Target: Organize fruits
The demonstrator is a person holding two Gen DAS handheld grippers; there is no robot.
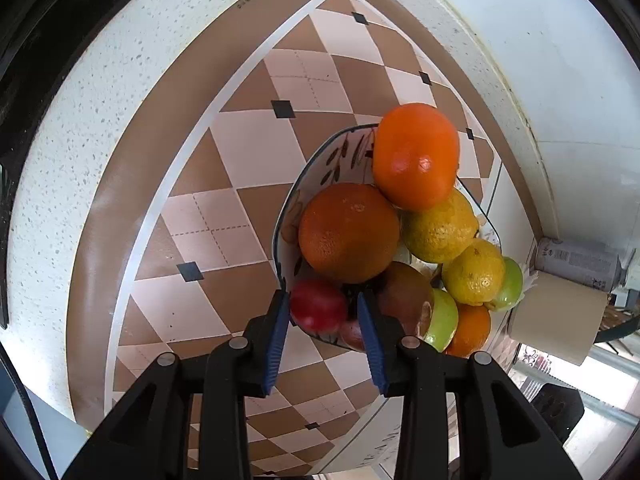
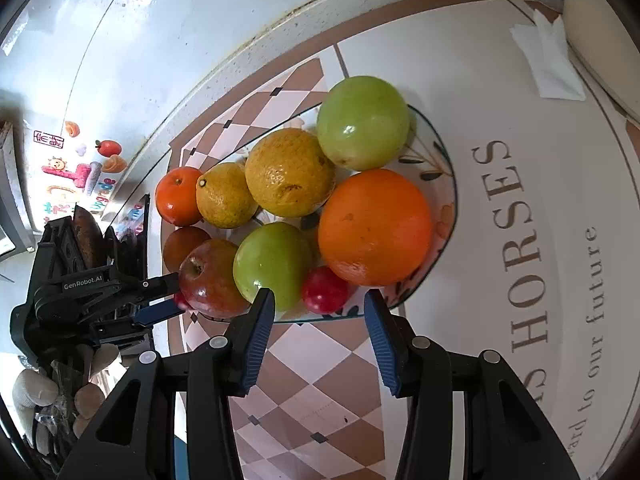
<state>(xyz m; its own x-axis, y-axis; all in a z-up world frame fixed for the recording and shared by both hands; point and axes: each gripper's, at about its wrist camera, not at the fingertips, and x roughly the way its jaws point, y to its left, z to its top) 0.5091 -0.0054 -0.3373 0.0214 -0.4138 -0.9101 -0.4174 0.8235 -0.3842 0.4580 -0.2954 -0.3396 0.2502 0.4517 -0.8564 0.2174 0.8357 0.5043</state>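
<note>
Fruit-sorting, end of one placement. The plate [image 2: 448, 200] on the tiled counter [image 1: 248, 148] holds oranges, lemons, green apples and small red fruits, all piled together. The left gripper [image 1: 323, 300] has its jaws slightly parted around a small red fruit [image 1: 318, 309] at the plate's near edge; contact cannot be judged. The right gripper [image 2: 318, 296] stands open and empty before another red fruit [image 2: 325, 290]. Next move probably calls for withdrawal without disturbing the pile. Lower fruits are partly hidden.

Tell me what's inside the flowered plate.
The plate holds piled fruit: a large orange, two green apples, yellowish citrus, a red apple, a small red fruit. Anything beneath the pile is hidden.
</note>
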